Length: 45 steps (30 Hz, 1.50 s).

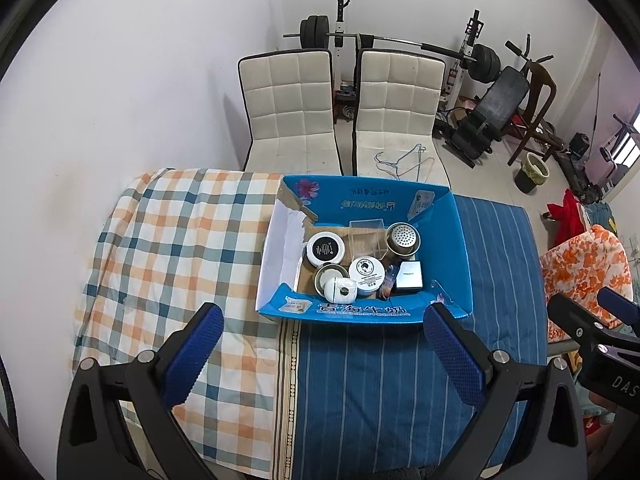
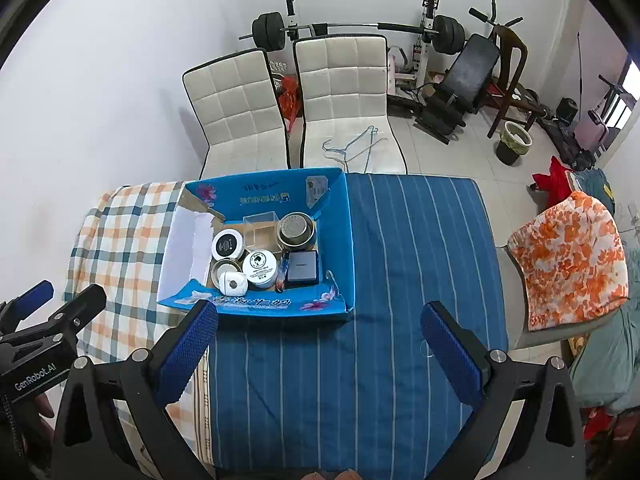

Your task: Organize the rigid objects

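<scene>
Both grippers, left gripper (image 1: 324, 354) and right gripper (image 2: 320, 350), fingers spread wide, empty, near blue box (image 1: 456, 240); 2 chairs (image 1: 288, 108) beyond.

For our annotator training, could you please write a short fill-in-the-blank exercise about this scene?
1. The jars and other small items all sit inside the ___ cardboard box.
2. Both the left gripper and the right gripper have their jaws ___.
3. The jar with the black lid stands nearest the box's ___ inner wall.

Missing words: blue; open; white
</scene>
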Each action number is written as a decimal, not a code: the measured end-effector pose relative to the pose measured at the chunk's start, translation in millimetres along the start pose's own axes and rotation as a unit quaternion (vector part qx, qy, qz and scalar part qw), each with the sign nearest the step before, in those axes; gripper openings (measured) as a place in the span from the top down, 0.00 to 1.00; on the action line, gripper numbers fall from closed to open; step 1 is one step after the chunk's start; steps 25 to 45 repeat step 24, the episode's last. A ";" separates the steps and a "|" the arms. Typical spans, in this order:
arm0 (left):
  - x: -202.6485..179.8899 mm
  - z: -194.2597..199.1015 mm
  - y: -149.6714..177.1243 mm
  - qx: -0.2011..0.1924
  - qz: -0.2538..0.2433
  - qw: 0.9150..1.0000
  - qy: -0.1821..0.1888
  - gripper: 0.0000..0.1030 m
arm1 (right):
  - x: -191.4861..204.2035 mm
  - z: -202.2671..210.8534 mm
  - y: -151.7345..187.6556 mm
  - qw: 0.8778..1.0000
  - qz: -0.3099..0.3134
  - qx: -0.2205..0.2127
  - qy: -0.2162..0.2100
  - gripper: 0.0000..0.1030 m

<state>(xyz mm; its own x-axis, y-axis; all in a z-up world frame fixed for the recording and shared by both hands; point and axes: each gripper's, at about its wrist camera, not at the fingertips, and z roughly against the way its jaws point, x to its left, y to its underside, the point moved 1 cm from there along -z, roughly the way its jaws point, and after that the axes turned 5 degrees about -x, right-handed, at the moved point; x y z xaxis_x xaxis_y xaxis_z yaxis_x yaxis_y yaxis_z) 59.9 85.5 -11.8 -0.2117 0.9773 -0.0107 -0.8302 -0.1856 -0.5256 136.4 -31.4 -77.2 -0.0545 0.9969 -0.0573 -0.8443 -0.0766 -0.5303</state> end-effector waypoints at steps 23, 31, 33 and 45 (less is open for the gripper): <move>2.7 3.2 0.1 0.001 0.002 1.000 0.003 0.00 | -4.5 1.6 7.0 1.000 0.000 0.003 -0.001 0.00; 2.7 2.8 0.3 0.001 0.001 1.000 0.003 0.00 | -4.9 1.9 7.3 1.000 -0.001 0.002 -0.001 0.00; 2.7 2.8 0.3 0.001 0.001 1.000 0.003 0.00 | -4.9 1.9 7.3 1.000 -0.001 0.002 -0.001 0.00; 2.7 2.8 0.3 0.001 0.001 1.000 0.003 0.00 | -4.9 1.9 7.3 1.000 -0.001 0.002 -0.001 0.00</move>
